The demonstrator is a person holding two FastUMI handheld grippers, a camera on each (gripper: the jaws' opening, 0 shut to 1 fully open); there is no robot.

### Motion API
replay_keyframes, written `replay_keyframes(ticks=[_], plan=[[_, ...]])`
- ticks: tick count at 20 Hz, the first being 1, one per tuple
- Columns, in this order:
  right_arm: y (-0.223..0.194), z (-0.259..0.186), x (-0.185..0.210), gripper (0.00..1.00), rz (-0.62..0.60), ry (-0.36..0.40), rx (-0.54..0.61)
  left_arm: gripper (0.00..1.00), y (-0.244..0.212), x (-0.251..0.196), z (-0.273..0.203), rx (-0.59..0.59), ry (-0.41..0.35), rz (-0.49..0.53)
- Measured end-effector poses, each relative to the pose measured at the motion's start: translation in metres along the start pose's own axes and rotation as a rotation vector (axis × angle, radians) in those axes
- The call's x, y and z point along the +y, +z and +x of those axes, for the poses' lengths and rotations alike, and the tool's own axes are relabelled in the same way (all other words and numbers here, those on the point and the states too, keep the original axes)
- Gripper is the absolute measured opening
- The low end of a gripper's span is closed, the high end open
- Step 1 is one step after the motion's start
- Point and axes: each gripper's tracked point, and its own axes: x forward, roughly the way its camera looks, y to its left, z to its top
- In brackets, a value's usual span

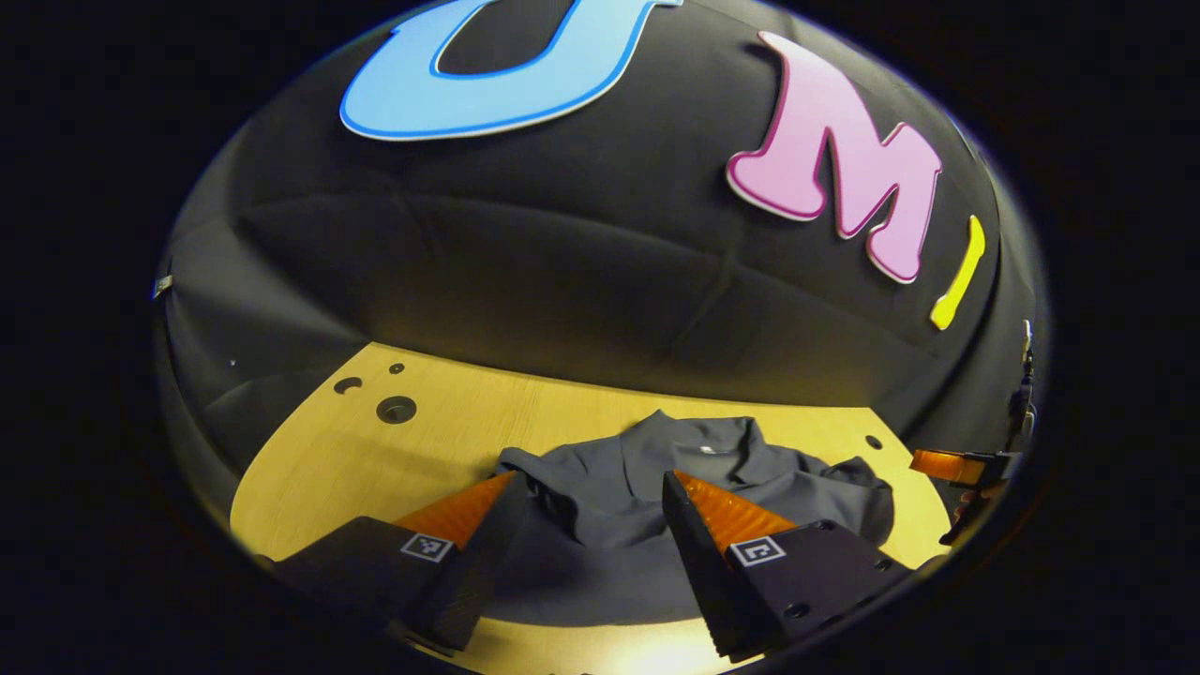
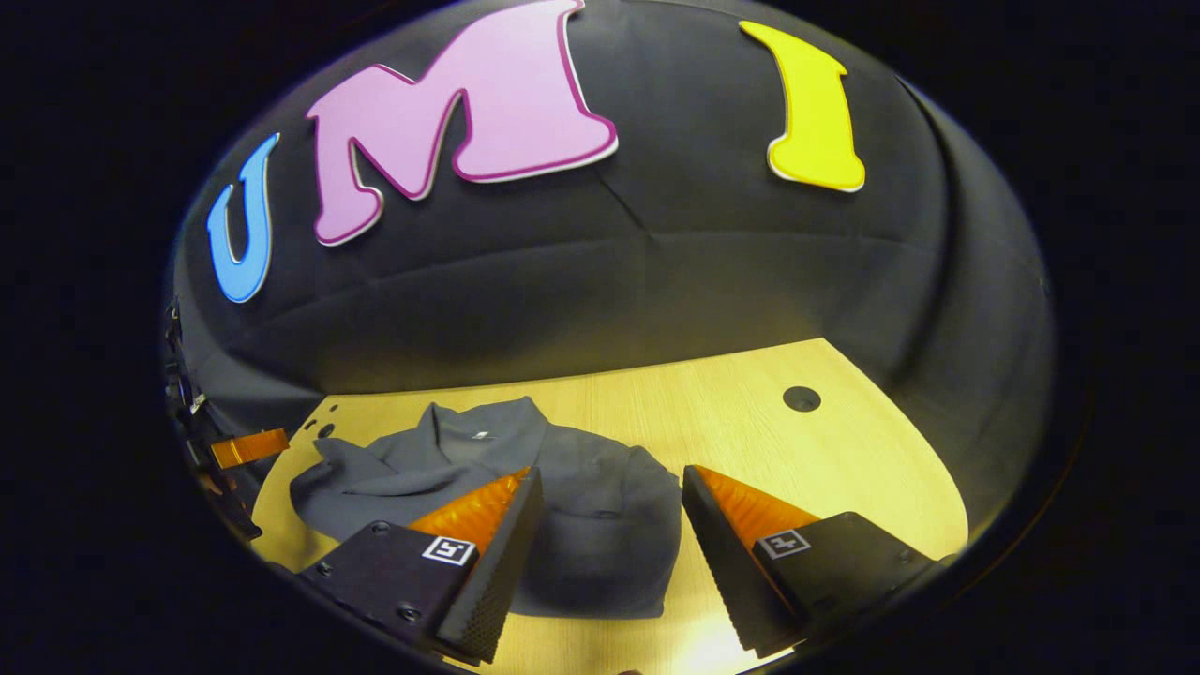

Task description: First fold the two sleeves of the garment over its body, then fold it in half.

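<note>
— Garment count? One grey collared shirt [image 1: 647, 497], rumpled on the wooden table [image 1: 441, 431].
— Grippers? Two: left gripper [image 1: 591, 492] and right gripper [image 2: 609, 487], jaws spread, hovering; sleeves hard to make out.

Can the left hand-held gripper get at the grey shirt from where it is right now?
Probably yes. The left hand-held gripper is open, and the grey shirt lies on the wooden table straight ahead between its fingers, with nothing in the way.
</note>
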Motion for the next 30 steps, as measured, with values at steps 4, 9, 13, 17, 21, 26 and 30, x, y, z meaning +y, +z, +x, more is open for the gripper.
replay_keyframes(ticks=[4,9,13,17,21,26,30], plan=[[0.013,-0.047,0.011,0.93,0.018,0.027,-0.039,0.92,0.016,-0.021,-0.05,-0.042,-0.042,-0.003],[0.019,-0.104,0.015,0.94,-0.025,0.023,-0.077,0.92,0.023,-0.04,-0.105,-0.078,-0.075,0.011],[0.02,-0.14,0.033,0.94,-0.033,0.056,-0.103,0.91,0.018,-0.045,-0.138,-0.098,-0.084,0.086],[0.017,-0.168,0.047,0.98,-0.01,0.083,-0.108,0.91,0.009,-0.055,-0.168,-0.103,-0.104,0.127],[0.003,-0.188,0.056,0.99,-0.006,0.093,-0.103,0.91,-0.005,-0.059,-0.185,-0.096,-0.123,0.128],[-0.016,-0.205,0.065,0.99,-0.025,0.105,-0.081,0.92,-0.024,-0.059,-0.203,-0.068,-0.132,0.118],[-0.026,-0.208,0.063,0.99,-0.024,0.097,-0.067,0.91,-0.032,-0.061,-0.21,-0.059,-0.131,0.121]])
